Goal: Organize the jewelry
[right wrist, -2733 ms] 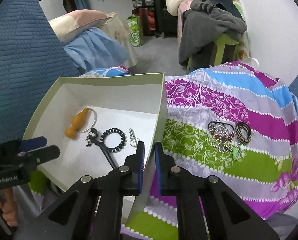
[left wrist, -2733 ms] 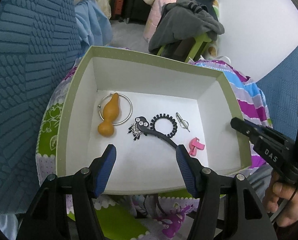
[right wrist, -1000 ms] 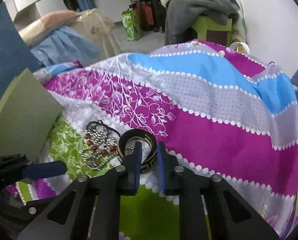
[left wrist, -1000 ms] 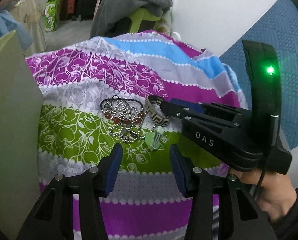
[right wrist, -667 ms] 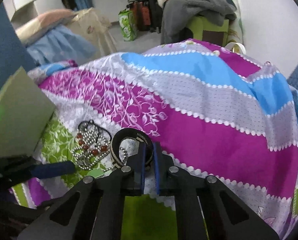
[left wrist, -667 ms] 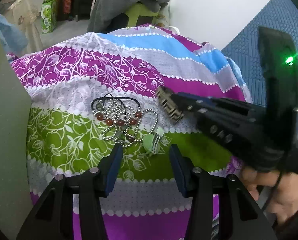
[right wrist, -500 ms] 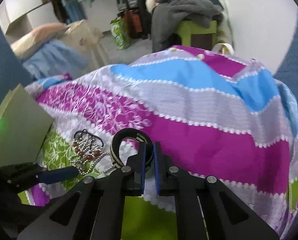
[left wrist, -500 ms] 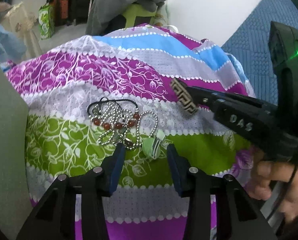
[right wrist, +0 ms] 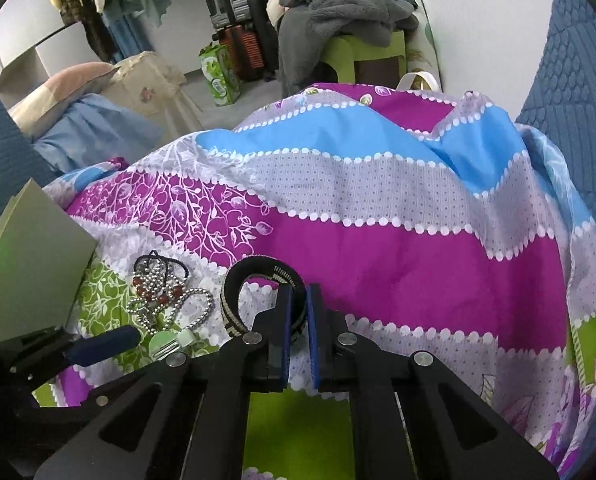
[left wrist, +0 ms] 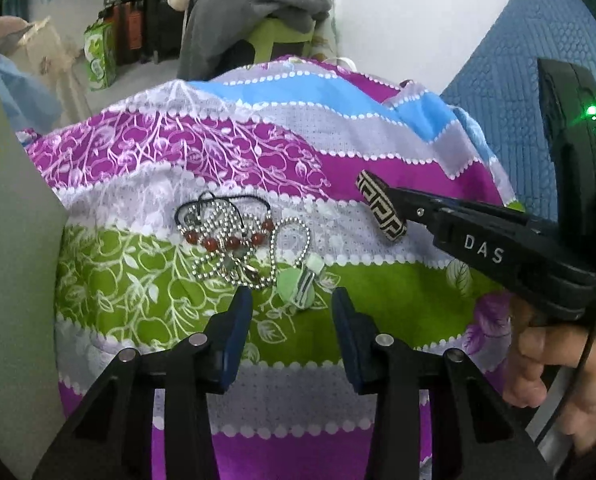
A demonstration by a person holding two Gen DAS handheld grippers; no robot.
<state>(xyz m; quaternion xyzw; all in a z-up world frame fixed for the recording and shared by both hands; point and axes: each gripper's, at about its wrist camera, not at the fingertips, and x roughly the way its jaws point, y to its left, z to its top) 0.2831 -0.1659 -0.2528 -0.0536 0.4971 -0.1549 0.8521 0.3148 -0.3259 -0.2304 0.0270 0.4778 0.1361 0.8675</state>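
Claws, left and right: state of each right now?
Left claw: open, holding nothing.
Right claw: shut on the patterned bangle.

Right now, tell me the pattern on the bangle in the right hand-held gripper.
The bangle has a black-and-cream Greek-key pattern, clearest in the left wrist view.

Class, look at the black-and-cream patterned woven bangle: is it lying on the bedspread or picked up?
Picked up. The right tongs are shut on the black-and-cream patterned woven bangle, holding it tilted, apparently clear of the striped floral bedspread.
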